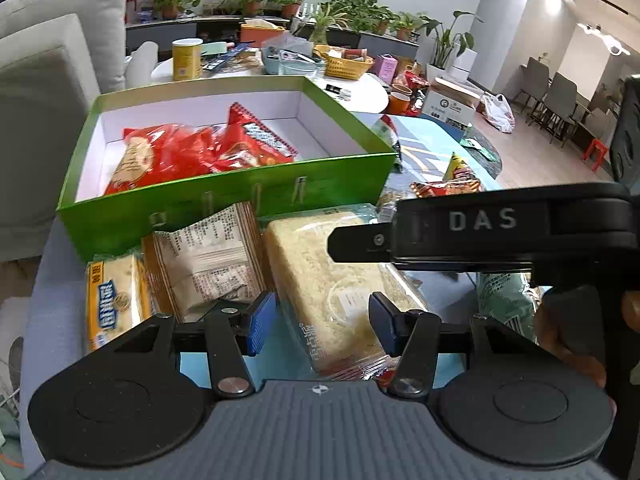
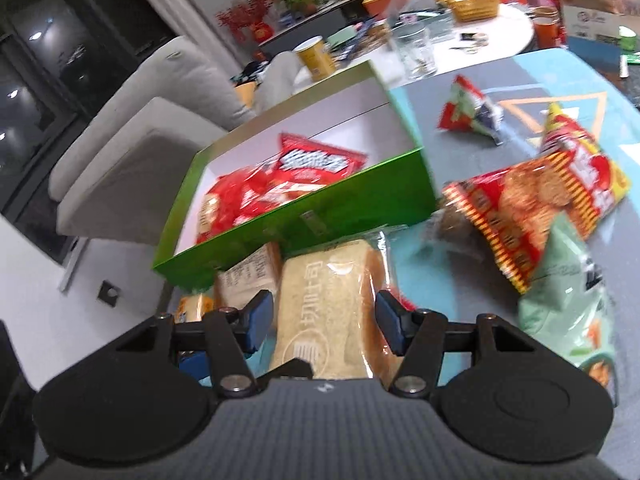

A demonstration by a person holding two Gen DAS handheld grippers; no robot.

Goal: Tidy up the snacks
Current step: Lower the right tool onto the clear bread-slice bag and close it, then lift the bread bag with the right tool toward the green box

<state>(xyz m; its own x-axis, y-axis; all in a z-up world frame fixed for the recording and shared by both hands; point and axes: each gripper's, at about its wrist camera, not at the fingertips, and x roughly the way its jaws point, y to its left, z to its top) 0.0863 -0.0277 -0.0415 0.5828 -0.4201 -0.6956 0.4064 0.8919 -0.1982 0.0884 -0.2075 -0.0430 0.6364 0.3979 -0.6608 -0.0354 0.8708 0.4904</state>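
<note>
Blue-grey table (image 1: 52, 320); grey sofa (image 1: 48, 92) behind; both tongs (image 1: 322, 322) (image 2: 322, 322) half-open, straddling cracker pack (image 1: 336, 292).

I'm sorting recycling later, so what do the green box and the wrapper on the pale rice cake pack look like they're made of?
Green box: likely coated cardboard, with glossy reflective outer walls and a matte white inside. Rice cake pack: thin clear plastic film, with glare and crinkles over visible contents.

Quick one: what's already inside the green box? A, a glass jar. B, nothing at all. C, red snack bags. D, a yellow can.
C: red snack bags lie against the white lining of the green box, also seen from the right wrist.
</note>
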